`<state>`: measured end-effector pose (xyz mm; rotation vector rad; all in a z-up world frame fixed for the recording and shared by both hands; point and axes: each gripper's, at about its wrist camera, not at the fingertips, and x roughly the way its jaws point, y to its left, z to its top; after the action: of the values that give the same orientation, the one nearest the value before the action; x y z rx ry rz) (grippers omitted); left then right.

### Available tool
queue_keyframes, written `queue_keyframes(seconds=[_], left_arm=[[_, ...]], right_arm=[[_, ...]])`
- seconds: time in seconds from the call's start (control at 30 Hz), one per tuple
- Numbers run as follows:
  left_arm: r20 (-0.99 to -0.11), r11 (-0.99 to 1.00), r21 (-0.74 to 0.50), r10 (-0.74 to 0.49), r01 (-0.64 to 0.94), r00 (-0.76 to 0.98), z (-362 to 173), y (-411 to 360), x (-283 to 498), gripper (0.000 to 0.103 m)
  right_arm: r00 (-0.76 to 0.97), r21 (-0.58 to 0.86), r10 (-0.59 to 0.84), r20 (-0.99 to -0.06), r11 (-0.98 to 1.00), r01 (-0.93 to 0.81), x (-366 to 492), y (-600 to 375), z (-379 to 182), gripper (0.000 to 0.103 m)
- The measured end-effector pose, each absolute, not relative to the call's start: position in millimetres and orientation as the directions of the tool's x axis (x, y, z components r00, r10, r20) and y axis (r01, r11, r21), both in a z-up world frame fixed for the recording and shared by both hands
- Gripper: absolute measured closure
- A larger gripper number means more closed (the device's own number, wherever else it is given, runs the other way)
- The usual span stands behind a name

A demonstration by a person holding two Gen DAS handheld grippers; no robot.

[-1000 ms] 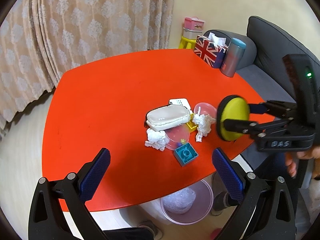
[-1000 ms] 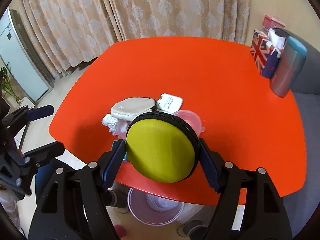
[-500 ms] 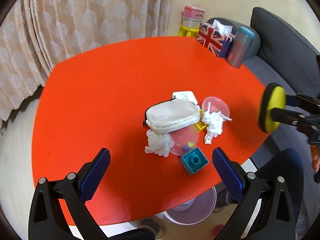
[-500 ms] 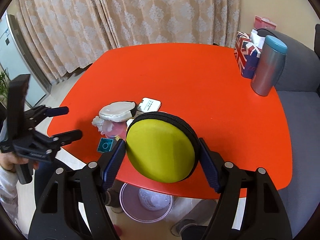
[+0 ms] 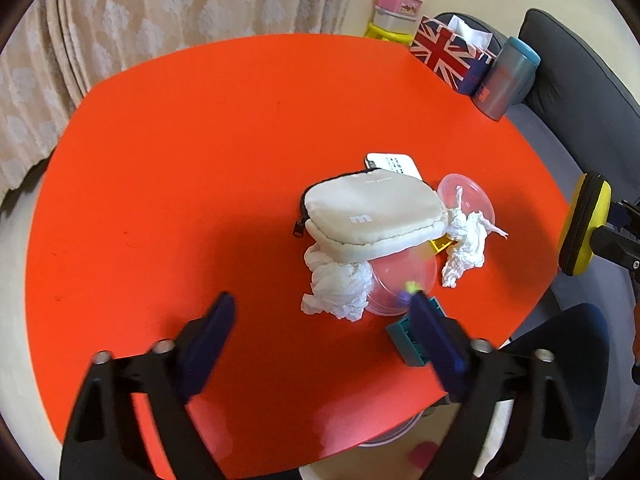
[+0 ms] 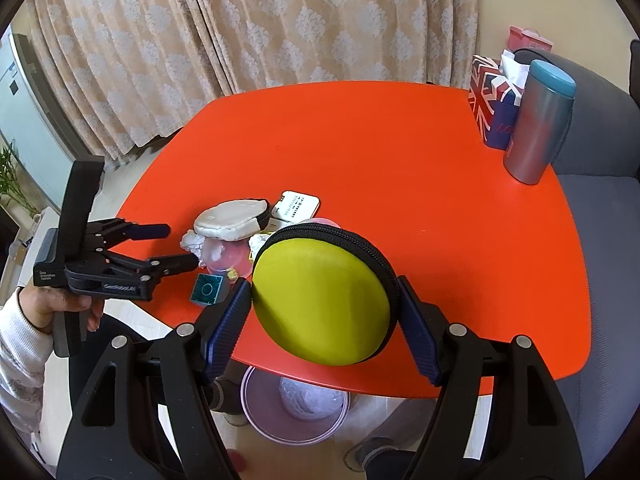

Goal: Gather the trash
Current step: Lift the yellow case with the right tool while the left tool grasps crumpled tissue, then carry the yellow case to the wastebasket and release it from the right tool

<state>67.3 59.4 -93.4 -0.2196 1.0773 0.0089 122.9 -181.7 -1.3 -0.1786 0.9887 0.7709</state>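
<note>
The left gripper had its jaws spread wide, with the crumpled white tissue wad on the orange counter just ahead between them. The right gripper pinched a round yellow zippered pouch between its jaws.

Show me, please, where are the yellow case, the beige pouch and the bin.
Yellow case [image 6: 320,300]: right wrist view, middle of its yellow face.
Beige pouch [image 5: 370,216]: left wrist view, middle of its top side.
Bin [image 6: 256,428]: right wrist view, near rim, below the table edge.
</note>
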Motion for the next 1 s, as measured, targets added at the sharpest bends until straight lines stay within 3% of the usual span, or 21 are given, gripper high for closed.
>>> queue_keyframes(seconds=[0.03, 0.23, 0.37, 1.0], left_arm=[[-0.873, 0.978, -0.178, -0.104, -0.113, 0.477, -94, 60, 67, 0.027], [-0.871, 0.976, -0.196, -0.130, -0.092, 0.474, -96, 58, 71, 0.061], [-0.872, 0.977, -0.194, -0.133, -0.084, 0.472, -98, 56, 72, 0.091], [-0.787, 0.994, -0.100, -0.050, -0.048, 0.614, -36, 31, 23, 0.095]], right_arm=[[0.312, 0.199, 0.504, -0.805, 0.726, -0.658, 123, -181, -2, 0.031], [0.304, 0.205, 0.511, -0.804, 0.718, -0.666, 122, -178, -5, 0.031], [0.301, 0.207, 0.516, -0.802, 0.713, -0.670, 122, -177, -5, 0.031], [0.317, 0.174, 0.538, -0.781, 0.675, -0.717, 103, -182, 8, 0.031]])
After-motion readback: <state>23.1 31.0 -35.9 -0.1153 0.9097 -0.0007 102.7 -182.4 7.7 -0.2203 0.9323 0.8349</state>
